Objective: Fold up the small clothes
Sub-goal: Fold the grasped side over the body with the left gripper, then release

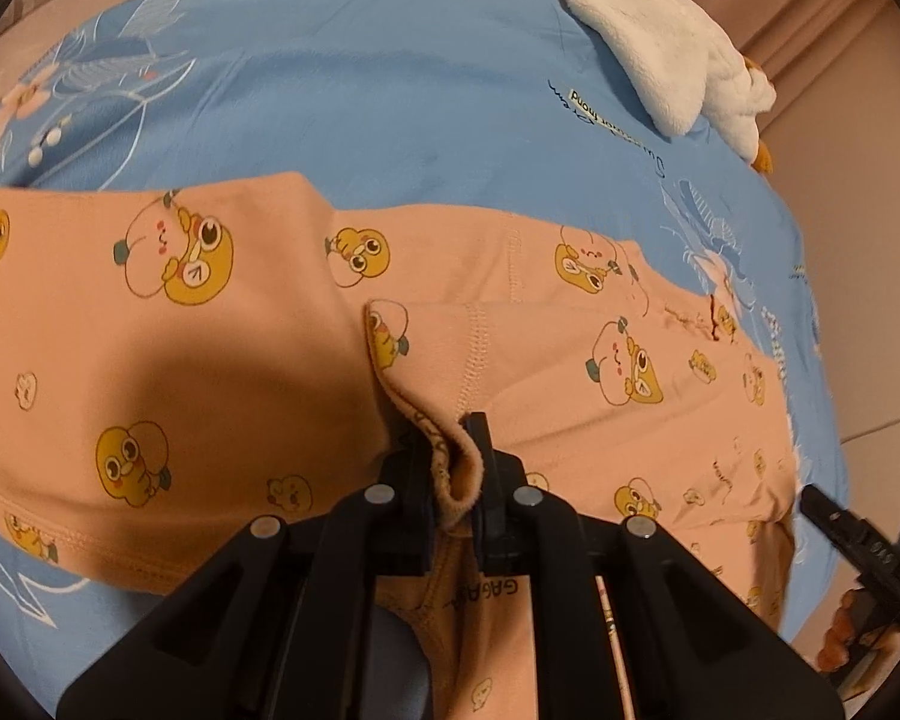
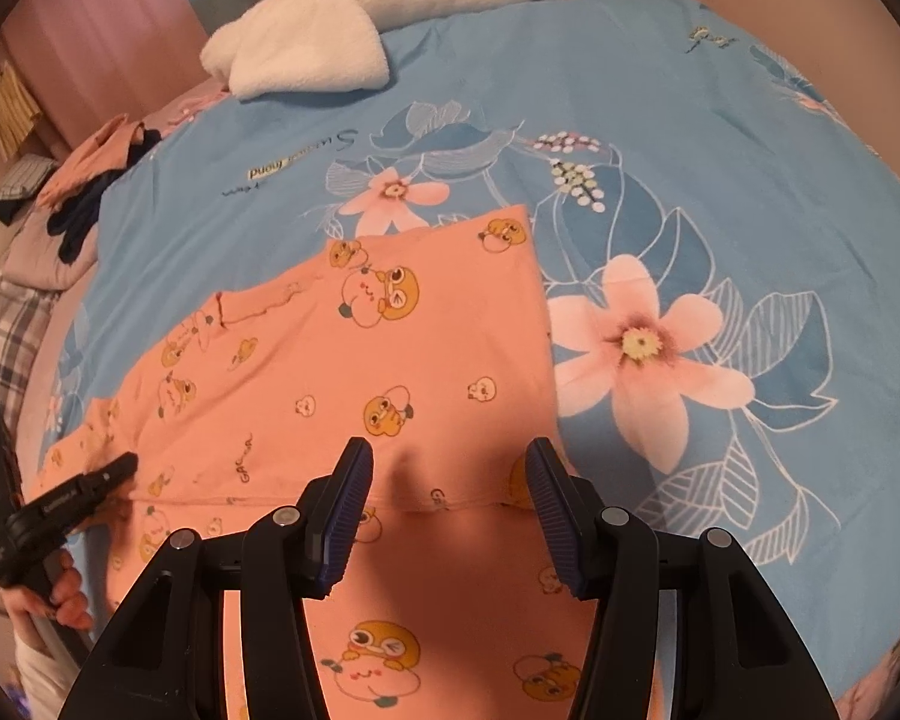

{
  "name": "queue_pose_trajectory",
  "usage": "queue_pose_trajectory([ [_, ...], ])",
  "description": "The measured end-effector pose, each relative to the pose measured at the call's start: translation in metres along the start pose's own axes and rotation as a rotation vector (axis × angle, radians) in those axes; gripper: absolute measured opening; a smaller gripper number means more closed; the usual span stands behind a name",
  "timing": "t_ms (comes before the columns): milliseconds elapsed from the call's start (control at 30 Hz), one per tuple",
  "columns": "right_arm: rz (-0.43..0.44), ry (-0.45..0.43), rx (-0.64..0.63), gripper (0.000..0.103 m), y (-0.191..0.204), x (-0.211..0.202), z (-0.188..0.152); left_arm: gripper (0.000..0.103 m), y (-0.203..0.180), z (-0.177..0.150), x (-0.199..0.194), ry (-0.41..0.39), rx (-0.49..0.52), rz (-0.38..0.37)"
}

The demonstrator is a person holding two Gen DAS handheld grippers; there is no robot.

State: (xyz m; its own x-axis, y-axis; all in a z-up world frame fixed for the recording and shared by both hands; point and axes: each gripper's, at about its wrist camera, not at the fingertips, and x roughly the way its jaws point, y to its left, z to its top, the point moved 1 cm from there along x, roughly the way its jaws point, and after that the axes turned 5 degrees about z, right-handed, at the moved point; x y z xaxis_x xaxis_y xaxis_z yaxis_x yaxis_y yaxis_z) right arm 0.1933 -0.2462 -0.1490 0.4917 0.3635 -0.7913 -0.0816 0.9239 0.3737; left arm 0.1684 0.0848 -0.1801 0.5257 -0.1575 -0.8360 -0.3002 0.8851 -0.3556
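Observation:
A small peach garment [image 1: 222, 360] printed with yellow cartoon characters lies spread on the blue floral bedspread [image 1: 360, 72]. It also shows in the right wrist view [image 2: 426, 348]. My left gripper [image 1: 456, 468] is shut on a bunched fold of the garment's edge, near its neckline. A sleeve is folded across the body. My right gripper [image 2: 447, 462] is open and empty, hovering just above the garment's near part. The left gripper also shows at the far left of the right wrist view [image 2: 123, 471], touching the garment's edge. The right gripper's finger [image 1: 834, 522] shows at the right of the left wrist view.
A white plush blanket [image 2: 306, 48] with an orange piece lies at the far side of the bed. A pile of peach and dark clothes [image 2: 96, 180] sits at the bed's far left edge. The bedspread [image 2: 750, 180] extends to the right of the garment.

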Motion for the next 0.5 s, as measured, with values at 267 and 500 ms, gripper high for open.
queue_pose_trajectory([
  [267, -0.033, 0.062, 0.005, 0.056, -0.006, 0.023, -0.005, 0.012, -0.001, -0.002, -0.001, -0.014, 0.011, -0.001],
  [500, -0.074, 0.063, -0.029, 0.056, -0.001, 0.028, -0.006, 0.012, 0.001, -0.003, -0.001, -0.022, 0.001, -0.008],
])
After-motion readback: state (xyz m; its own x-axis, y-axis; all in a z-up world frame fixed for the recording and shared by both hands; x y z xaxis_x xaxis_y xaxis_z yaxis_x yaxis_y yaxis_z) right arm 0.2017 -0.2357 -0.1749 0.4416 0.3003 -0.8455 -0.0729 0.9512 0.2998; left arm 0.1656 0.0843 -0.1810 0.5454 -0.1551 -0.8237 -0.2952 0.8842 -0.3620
